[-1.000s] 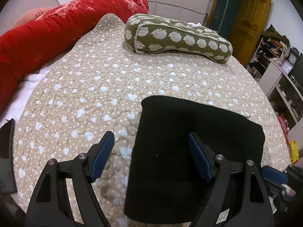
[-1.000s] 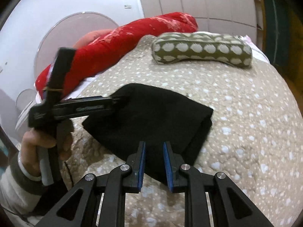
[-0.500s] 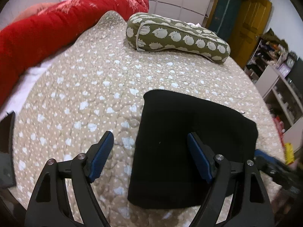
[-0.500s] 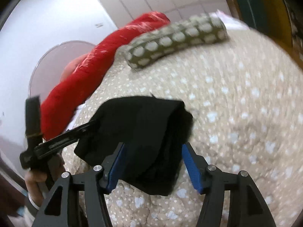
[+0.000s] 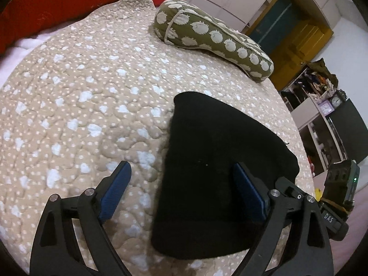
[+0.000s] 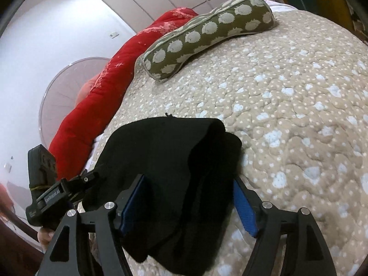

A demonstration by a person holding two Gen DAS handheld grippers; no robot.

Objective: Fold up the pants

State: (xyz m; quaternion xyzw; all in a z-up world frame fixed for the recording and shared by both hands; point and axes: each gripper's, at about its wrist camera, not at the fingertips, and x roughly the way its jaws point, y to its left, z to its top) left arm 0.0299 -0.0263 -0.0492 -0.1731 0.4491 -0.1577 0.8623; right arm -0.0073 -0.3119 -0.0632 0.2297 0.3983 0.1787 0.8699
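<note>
Folded black fabric pants (image 5: 220, 172) lie on the beige quilted bedspread (image 5: 92, 96), at 6 o'clock from the green patterned pillow (image 5: 214, 39). Left gripper (image 5: 181, 193) and right gripper (image 6: 188, 202): jaws opening, pads clear of cloth. Judged step: release; next, withdraw.

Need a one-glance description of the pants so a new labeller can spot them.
Start at the beige dotted quilt covering the bed. Near its close edge, well short of the green pillow, lies a folded bundle: the pants. They are the only plain black thing on the quilt.
</note>
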